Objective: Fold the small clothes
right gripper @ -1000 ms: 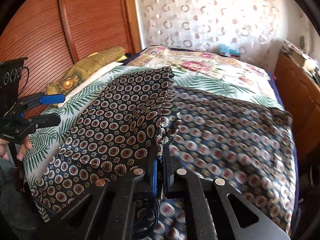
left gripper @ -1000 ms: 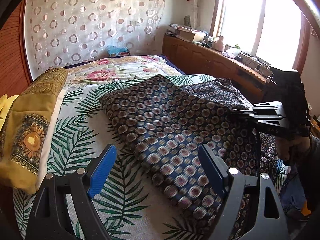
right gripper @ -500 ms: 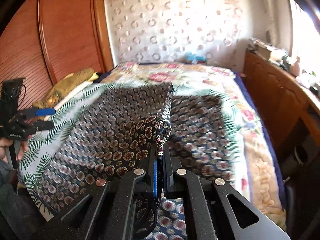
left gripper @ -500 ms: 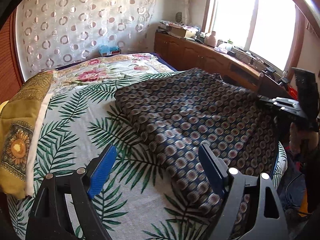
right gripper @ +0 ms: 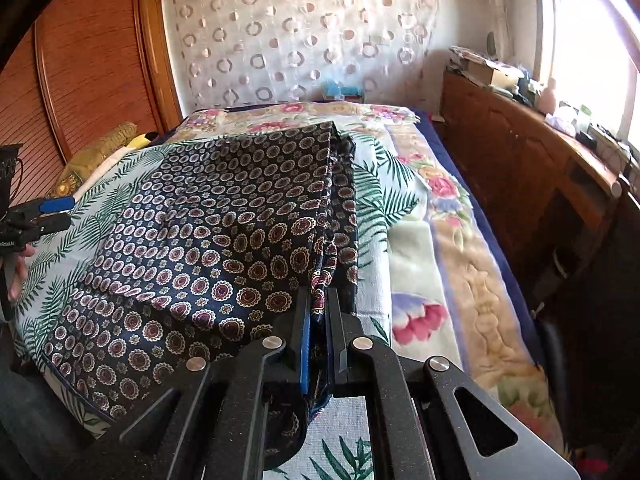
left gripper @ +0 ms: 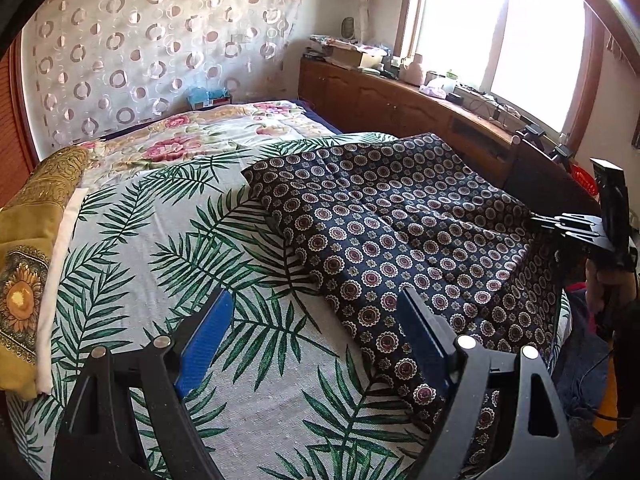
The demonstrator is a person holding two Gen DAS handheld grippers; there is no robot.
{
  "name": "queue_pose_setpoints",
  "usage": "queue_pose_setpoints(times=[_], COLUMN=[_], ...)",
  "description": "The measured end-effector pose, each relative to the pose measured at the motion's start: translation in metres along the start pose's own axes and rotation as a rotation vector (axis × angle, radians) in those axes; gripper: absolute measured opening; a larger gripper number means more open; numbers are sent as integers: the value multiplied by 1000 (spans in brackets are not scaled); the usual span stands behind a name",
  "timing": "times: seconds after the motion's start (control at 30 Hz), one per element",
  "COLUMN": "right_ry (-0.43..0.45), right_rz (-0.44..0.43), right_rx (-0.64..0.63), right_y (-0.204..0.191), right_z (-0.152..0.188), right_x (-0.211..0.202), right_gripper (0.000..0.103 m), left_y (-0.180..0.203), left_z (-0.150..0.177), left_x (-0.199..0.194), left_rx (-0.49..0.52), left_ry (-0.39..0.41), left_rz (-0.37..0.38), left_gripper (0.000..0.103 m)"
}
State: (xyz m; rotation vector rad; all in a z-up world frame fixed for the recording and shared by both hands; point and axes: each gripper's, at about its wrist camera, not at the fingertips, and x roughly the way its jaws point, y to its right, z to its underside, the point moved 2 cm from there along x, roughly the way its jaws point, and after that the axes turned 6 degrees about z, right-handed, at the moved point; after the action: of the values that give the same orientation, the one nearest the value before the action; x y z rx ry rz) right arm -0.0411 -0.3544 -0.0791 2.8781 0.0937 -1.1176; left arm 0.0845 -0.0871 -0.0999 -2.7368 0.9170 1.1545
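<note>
Left wrist view: my left gripper hangs wide open and empty over the palm-leaf sheet, patterned garment lying ahead to its right. My right gripper, jaws closed, pinches the garment's folded edge.

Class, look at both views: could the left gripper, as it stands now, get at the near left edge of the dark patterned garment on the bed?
Probably yes. The left gripper is open and empty, and the patterned garment has its near edge just ahead of the right-hand finger, with only bare palm-leaf sheet between. The right gripper pinches the opposite edge.
</note>
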Motion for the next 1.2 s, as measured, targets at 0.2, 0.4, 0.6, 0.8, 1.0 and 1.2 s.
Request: queue_pose_setpoints(times=[0.2, 0.4, 0.6, 0.8, 1.0, 1.2], right_ry=[60, 87, 46, -9, -32, -36], right_rz=[32, 44, 23, 19, 21, 37], right_rx=[-3, -28, -45, -34, -13, -4], right_y=[6, -2, -7, 1, 7, 6], right_z=[-26, -44, -45, -47, -51, -47], right_x=[-11, -8, 13, 34, 42, 40], right_gripper=[35, 35, 46, 46, 46, 46], left_y=[-1, 1, -2, -6, -8, -12], left_z=[2, 1, 5, 5, 2, -13], left_x=[4, 7, 11, 16, 26, 46], left_rx=[-7, -11, -18, -27, -27, 3], left_ry=[-8, -13, -24, -35, -58, -98], left_rz=[0, 0, -1, -2, 12, -8], left_gripper=[85, 84, 84, 84, 84, 84])
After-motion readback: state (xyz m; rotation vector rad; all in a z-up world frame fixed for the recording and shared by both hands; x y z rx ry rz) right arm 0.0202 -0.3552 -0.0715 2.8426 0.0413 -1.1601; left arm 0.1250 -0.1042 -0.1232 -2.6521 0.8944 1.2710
